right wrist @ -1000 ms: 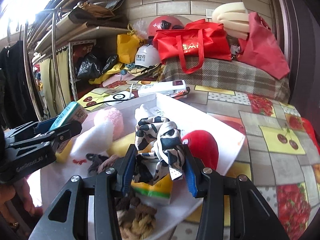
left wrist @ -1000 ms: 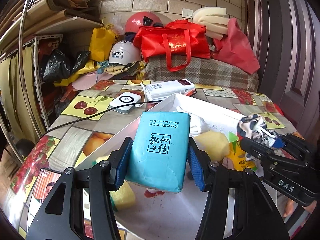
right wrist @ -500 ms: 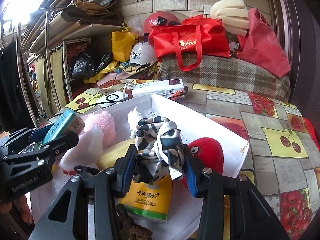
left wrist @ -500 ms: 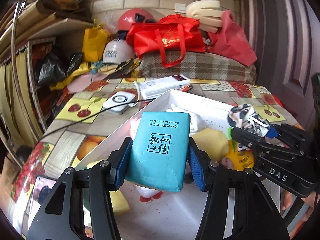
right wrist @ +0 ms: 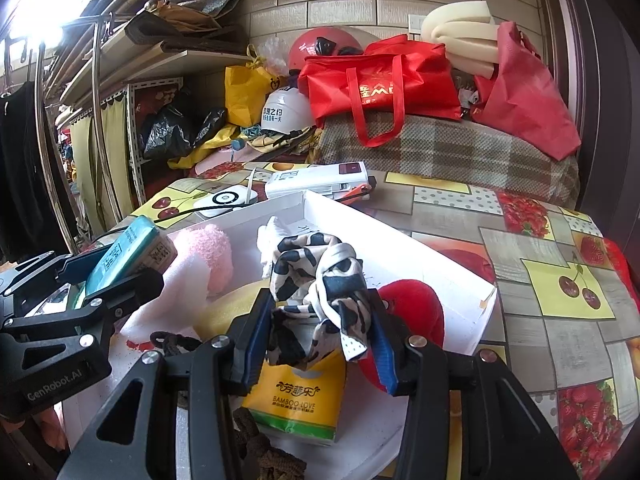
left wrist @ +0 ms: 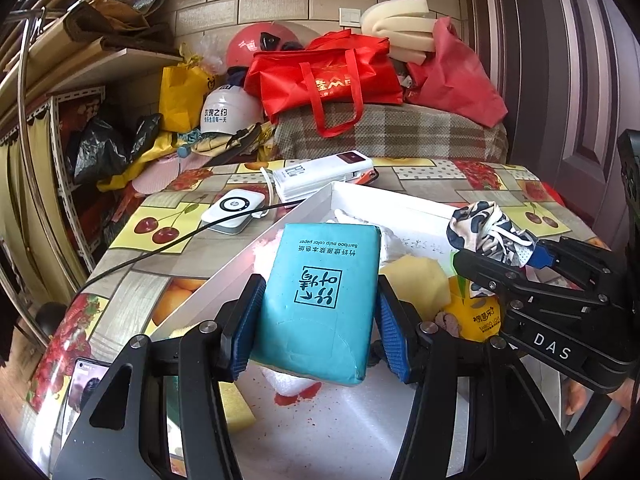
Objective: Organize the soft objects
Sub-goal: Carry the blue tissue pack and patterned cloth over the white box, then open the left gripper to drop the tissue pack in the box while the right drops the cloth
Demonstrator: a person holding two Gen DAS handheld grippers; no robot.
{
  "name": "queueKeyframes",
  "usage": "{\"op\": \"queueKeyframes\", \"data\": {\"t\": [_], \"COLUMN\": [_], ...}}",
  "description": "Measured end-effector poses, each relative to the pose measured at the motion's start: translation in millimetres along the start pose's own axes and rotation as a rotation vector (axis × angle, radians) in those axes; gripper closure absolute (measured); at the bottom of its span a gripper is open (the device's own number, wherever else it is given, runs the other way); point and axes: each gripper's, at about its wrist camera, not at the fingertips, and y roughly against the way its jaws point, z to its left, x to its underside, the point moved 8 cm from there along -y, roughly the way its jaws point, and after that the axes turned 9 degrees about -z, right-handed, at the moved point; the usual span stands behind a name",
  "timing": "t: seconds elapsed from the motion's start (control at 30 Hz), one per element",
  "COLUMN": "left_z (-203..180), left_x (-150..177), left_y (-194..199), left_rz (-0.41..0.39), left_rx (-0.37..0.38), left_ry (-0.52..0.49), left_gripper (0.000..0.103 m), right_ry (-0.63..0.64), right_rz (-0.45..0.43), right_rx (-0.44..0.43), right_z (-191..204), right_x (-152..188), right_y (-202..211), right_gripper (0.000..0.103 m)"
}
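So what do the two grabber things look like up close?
Both are black metal frames with silver screws and blue ridged finger pads. The left gripper has "GenRobot.AI" in white on its side. The right gripper says "DAS" in white. No cables or sleeves show.

Counts on and around the tabletop

Two tissue packs, teal (left wrist: 320, 300) and yellow (right wrist: 298, 396); one white tray (right wrist: 400, 248); two helmets, red (right wrist: 324, 46) and white (right wrist: 286, 114); two red bags (right wrist: 380, 80).

Phone (left wrist: 82, 380) cut by frame edge; yellow tissue pack (right wrist: 298, 396) half hidden behind scarf (right wrist: 320, 292).
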Motion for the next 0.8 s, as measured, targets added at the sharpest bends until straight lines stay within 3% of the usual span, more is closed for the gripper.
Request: {"op": "queueKeyframes", "data": {"t": [0.33,0.53,0.57,0.63,0.7,0.73,0.8], "left_z": [0.9,-0.6,-1.5,-1.8,2.0,3.7,5.3], "left_x": [-0.6,-5.3,-5.9,-7.5,-10.2,-11.1,-11.5], "left_y": [2.0,12.4,15.4,20.0,26.4,28.0,27.1], "left_rz": [-0.007,-0.058,-0.071,-0.096,-0.130,-0.140,-0.140], "left_rx": [-0.019,-0.053,-0.064,-0.085,-0.119,-0.126,-0.132], "left_ry": [-0.006,-0.038,-0.046,-0.057,-0.052,-0.049,-0.045], "left_gripper": [0.049,0.044,0.040,0.014,0.007,0.000,0.000], "right_ry": [-0.011,-0.004,0.000,0.010,0.013,0.003,-0.021], "right_rz": [-0.007,-0.023,-0.027,-0.036,-0.048,-0.055,-0.064], "right_rx": [0.007,0.008,0.006,0.010,0.017,0.024,0.021], "right_z": [-2.9,-0.7,0.3,2.0,2.5,0.5,-3.5], "right_x": [-1.2,-2.6,-3.0,-3.6,-4.8,-5.7,-6.7], "right_y": [0.9,3.6,4.1,5.7,7.7,8.8,9.8], "right_gripper": [0.054,0.050,0.047,0.037,0.023,0.020,0.019]}}
